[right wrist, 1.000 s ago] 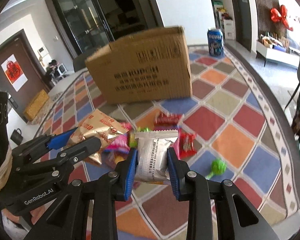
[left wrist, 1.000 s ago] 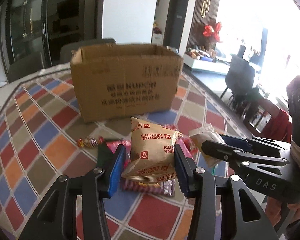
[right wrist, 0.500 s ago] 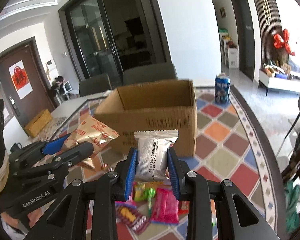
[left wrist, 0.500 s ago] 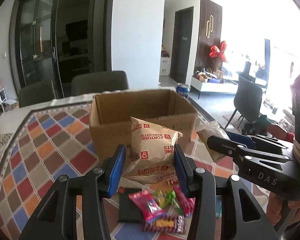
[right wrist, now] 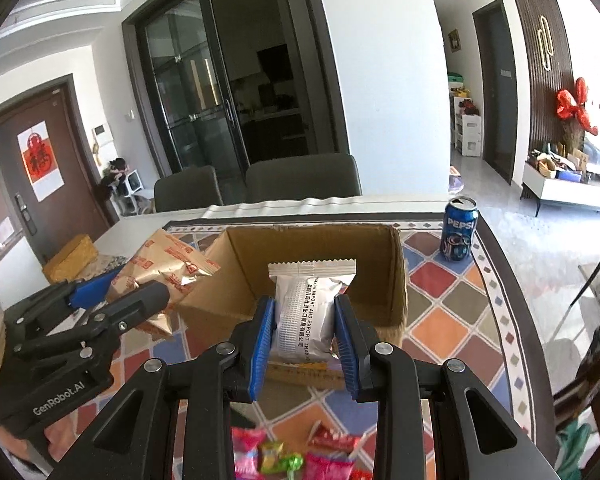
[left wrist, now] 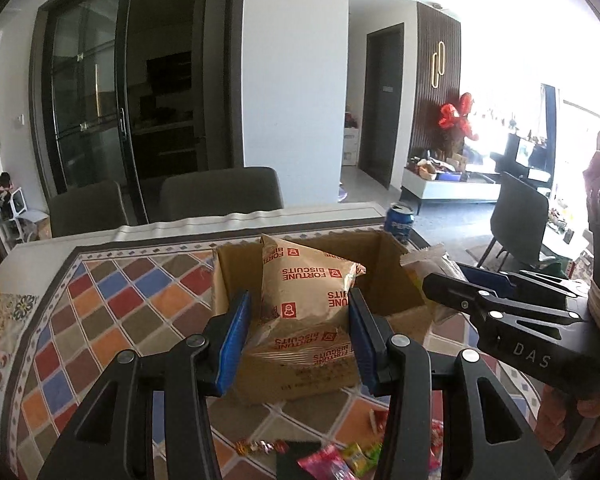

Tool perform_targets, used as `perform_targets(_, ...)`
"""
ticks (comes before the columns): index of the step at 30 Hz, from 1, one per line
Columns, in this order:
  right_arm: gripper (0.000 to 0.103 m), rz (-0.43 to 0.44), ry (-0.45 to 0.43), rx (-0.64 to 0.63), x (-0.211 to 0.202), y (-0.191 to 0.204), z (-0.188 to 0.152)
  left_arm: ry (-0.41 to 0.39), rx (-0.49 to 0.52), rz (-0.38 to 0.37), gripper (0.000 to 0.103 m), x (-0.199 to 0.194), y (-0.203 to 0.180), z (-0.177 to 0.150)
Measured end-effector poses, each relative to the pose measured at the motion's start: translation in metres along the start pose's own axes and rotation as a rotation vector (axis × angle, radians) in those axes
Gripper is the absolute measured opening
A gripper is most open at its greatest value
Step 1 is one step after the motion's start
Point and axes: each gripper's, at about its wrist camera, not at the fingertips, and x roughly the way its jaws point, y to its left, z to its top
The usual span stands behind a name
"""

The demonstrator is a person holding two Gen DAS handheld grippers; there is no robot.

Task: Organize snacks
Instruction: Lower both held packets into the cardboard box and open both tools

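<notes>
Left wrist view: left tool (left wrist: pixel 298 332) is clamped on a gold biscuit bag (left wrist: pixel 306 294), blue pads squeezing its lower half from both sides, bag upright and carried above the near wall of the open cardboard box (left wrist: pixel 324 376). Bag looks light, air-puffed, crinkly film; contents likely brittle, so a gentle squeeze low on the body is right, not the thin top seal. Film is probably slippery, and the puffed shape gives the pads something to bite. Loose candies (left wrist: pixel 328 458) sit on the checked surface (left wrist: pixel 100 320) below, near side of the box. Right wrist view: right tool (right wrist: pixel 302 340) is closed narrower on a white wrapped cake (right wrist: pixel 312 316), pads on its two long sides, packet upright, hanging just over the box's near edge. Soft and squashable by the look, so more pressure would dent it. Soda can (right wrist: pixel 459 229) stands right of the box, well clear.
</notes>
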Motion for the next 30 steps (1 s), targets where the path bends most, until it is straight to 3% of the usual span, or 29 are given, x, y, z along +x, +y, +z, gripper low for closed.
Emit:
perform_targets(11,0.031,-0.017,0.038,-0.009,0.041,-0.004,0.026,0.082,-0.019,0.013,0.047,0.056,0.016,0.020)
perform_targets(16,0.034,-0.033,0.061,-0.011,0.055,-0.006,0.030,0.102,-0.005,0.067,0.052,0.069,0.017,0.023)
perform_targets(20,0.039,-0.060,0.074,-0.010,0.060,-0.007,0.029,0.109,-0.004,0.080,0.060,0.067,0.018,0.018)
perform_targets(30,0.042,-0.038,0.061,-0.015,0.035,0.000,0.019,0.132,-0.020,0.110,0.063,0.034,0.011,0.004)
